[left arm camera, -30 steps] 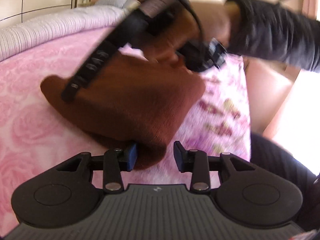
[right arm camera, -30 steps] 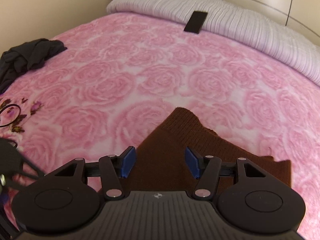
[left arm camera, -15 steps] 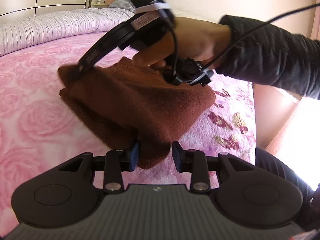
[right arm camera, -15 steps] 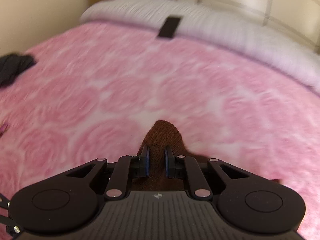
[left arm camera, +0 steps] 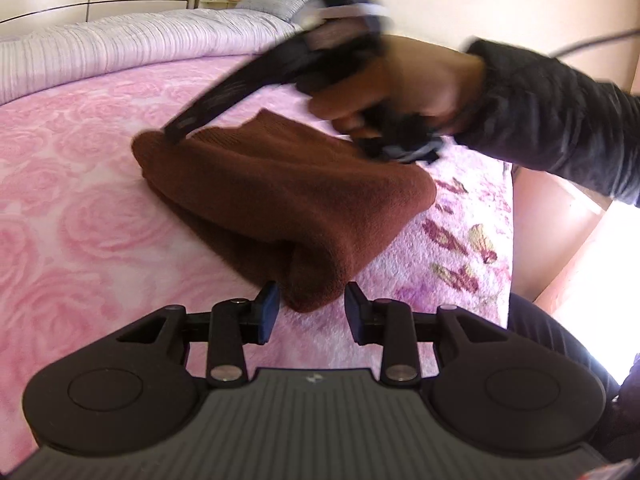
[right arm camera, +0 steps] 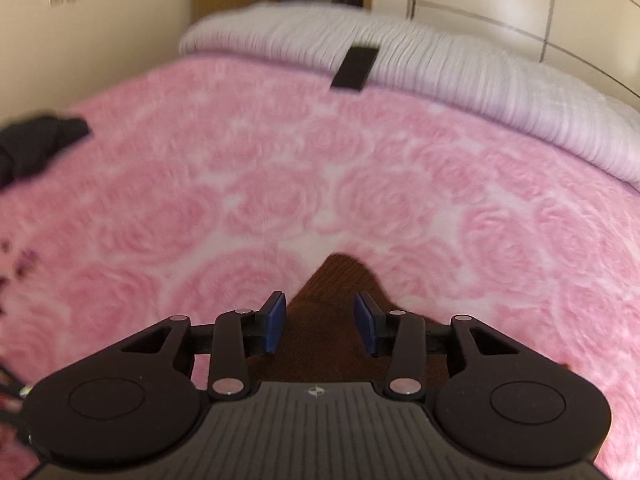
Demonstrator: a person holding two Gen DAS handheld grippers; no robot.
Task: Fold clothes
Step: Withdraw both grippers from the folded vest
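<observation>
Right tongs [right arm camera: 320,326] reopening over sweater [left arm camera: 280,200], raised since; left tongs [left arm camera: 308,312] open around bundle corner. Folded compact on bed [left arm camera: 80,208]; tidying left.

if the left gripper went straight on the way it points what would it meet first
Most likely the folded brown garment: its near corner already sits between the left gripper's pads, apparently without being pinched. Beyond it, the pink blanket.

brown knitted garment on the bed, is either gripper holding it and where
Neither grips the brown knitted garment: a corner sits between each open pair of pads, left gripper, right gripper opening.
</observation>
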